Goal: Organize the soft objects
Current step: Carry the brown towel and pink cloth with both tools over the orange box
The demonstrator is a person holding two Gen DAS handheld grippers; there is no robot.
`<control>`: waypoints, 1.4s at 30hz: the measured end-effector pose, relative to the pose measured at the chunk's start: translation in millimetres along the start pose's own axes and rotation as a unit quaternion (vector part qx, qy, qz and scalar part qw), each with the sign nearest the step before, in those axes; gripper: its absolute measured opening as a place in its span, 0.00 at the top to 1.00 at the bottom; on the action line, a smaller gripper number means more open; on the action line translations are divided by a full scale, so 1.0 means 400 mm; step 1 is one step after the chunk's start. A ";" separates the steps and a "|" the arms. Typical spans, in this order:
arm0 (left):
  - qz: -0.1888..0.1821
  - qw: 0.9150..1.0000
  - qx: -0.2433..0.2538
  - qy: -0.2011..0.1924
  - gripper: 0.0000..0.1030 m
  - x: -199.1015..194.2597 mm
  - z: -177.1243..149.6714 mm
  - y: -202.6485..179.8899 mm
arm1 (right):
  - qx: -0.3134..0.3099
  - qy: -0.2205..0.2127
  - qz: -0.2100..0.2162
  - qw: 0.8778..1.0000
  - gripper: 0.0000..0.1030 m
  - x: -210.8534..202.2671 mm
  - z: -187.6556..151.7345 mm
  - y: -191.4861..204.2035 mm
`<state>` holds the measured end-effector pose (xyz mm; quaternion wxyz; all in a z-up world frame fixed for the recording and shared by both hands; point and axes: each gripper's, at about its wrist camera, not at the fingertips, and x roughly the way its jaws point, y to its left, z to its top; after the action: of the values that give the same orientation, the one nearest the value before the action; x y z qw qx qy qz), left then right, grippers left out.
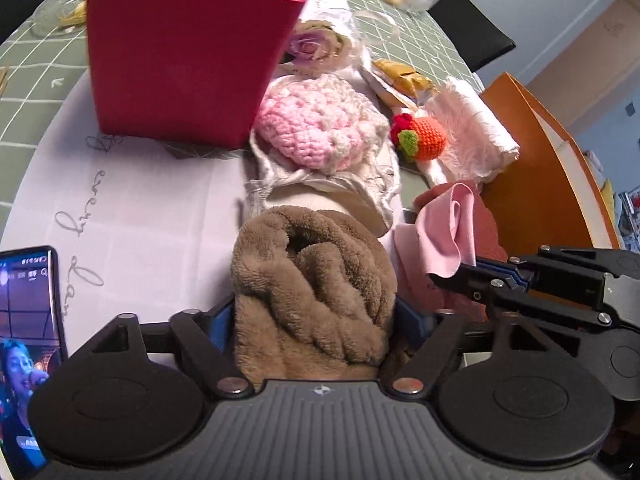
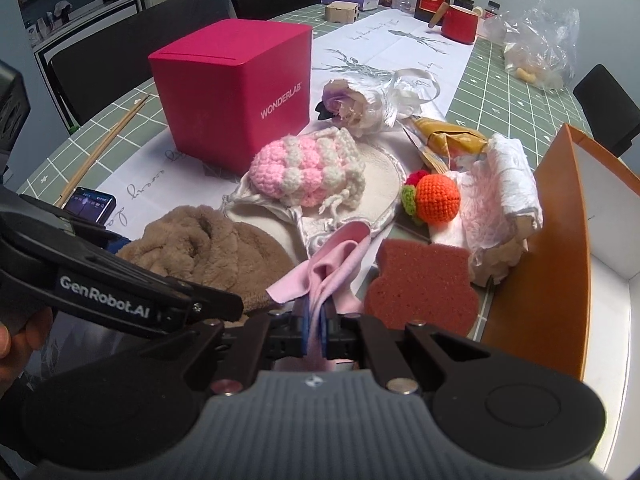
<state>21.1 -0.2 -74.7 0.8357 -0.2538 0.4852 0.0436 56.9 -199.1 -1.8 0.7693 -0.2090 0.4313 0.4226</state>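
My left gripper (image 1: 314,320) is shut on a brown fleece cloth (image 1: 312,280), which also shows in the right wrist view (image 2: 208,248). My right gripper (image 2: 316,330) is shut on a thin pink cloth (image 2: 332,268), seen at the right in the left wrist view (image 1: 440,236). A pink and white crochet pouch (image 2: 304,172), an orange crochet fruit (image 2: 436,200), a reddish sponge (image 2: 424,284), a fluffy white and pink cloth (image 2: 500,196) and a fabric rose (image 2: 344,100) lie on the table ahead. An open orange box (image 2: 560,248) stands at the right.
A red cube box (image 2: 240,88) stands behind the pouch. A phone (image 1: 24,340) lies at the left, chopsticks (image 2: 104,144) beyond it. A yellow packet (image 2: 452,136), a plastic bag (image 2: 540,52), a red mug (image 2: 460,24) and bottles are further back. Black chairs surround the table.
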 end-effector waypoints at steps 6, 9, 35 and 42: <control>-0.006 1.000 0.007 0.000 0.36 -0.018 0.011 -0.009 | 0.016 -0.023 -0.003 1.000 0.98 -0.035 0.008 -0.021; -0.018 1.000 0.009 -0.003 0.39 -0.035 0.020 -0.013 | 0.027 -0.035 -0.001 0.999 0.98 -0.056 0.010 -0.034; -0.106 0.984 0.116 -0.084 0.40 -0.277 0.155 -0.192 | 0.085 -0.181 0.005 0.980 0.98 -0.360 0.058 -0.131; -0.134 0.969 0.191 -0.080 0.40 -0.247 0.167 -0.361 | 0.100 -0.210 -0.045 0.972 0.98 -0.455 0.025 -0.198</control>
<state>68.1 -77.2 89.6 0.9031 -0.1476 0.3776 -0.1417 78.2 -321.7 153.3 0.8777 -0.0570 0.2902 0.3771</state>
